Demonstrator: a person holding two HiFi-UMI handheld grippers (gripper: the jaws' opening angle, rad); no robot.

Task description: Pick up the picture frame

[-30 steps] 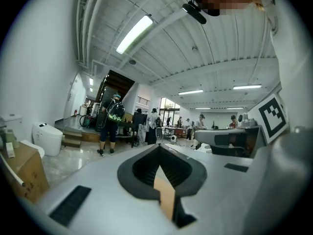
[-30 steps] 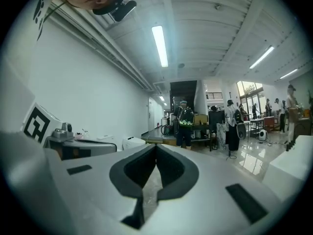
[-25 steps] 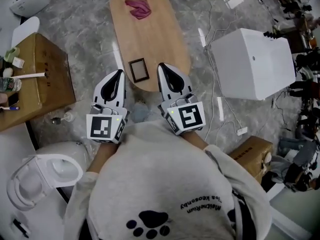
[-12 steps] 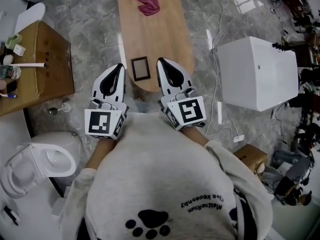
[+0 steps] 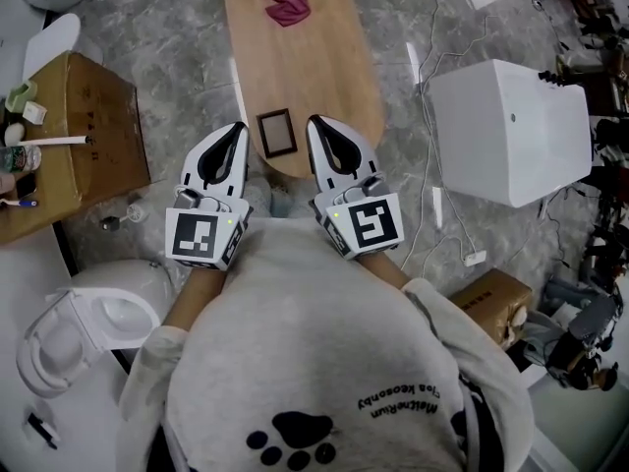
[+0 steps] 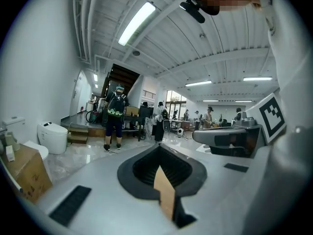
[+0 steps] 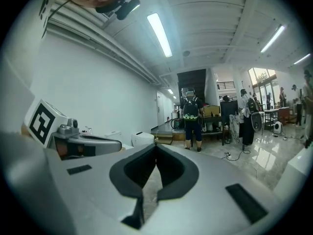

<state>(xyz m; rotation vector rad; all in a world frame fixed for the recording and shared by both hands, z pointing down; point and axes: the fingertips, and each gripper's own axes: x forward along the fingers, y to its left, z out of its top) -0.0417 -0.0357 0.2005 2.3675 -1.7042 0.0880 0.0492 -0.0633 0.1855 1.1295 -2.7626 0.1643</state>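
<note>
The frame [image 5: 276, 133] lies flat at the near end of the table [image 5: 314, 67]. Its long side runs away from me along the table's length, and its far end leans a little left. It shows between the tips of my two grippers. My left gripper [image 5: 236, 129] is clenched on nothing, and my right gripper [image 5: 314, 124] likewise has its fingers together, empty. The curved lettering on my sweatshirt [image 5: 324, 342], beside a paw print, is too small to read.

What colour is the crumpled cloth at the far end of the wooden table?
The cloth is dark pinkish-red; the head view shows it best.
</note>
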